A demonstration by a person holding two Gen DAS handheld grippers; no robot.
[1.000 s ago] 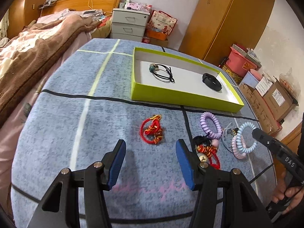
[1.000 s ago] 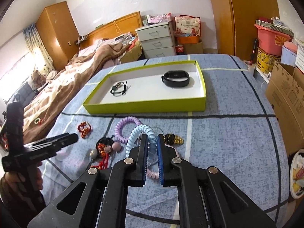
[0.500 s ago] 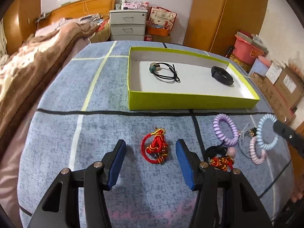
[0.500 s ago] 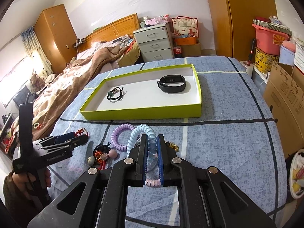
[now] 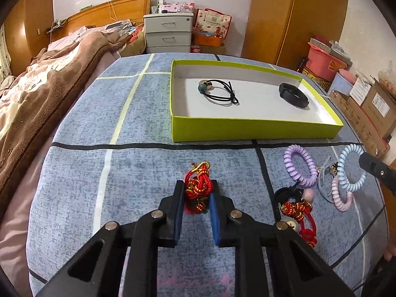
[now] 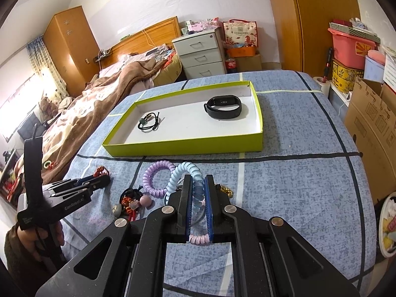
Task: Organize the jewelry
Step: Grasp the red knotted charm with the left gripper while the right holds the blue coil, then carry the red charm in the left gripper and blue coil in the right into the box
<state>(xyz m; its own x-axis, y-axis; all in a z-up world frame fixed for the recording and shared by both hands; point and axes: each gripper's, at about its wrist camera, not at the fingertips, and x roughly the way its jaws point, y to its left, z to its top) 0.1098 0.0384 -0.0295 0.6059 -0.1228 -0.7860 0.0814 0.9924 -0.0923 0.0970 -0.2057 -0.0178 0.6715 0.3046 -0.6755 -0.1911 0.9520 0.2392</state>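
Observation:
A red knotted cord bracelet (image 5: pixel 199 173) lies on the blue cloth, between the pads of my left gripper (image 5: pixel 196 185). Its jaws are closing and the pads press the cord on both sides. My right gripper (image 6: pixel 198 180) is shut on a light blue coil hair tie (image 6: pixel 182 173), which it holds just above a pink coil (image 6: pixel 199 239). Beyond both stands the green tray (image 5: pixel 247 128), which holds a black cord bracelet with a green bead (image 5: pixel 217 91) and a black wristband (image 5: pixel 293 95).
A purple coil (image 5: pixel 300 165) and a red and black beaded bracelet (image 5: pixel 297 210) lie between the two grippers. A bed with a brown blanket (image 5: pixel 49 94) runs along the left. Cardboard boxes (image 5: pixel 366 113) stand off the right edge.
The left gripper's jaws went from wide open to closed around the red knotted bracelet, after nudging forward over it. The right gripper kept still, shut on the blue coil.

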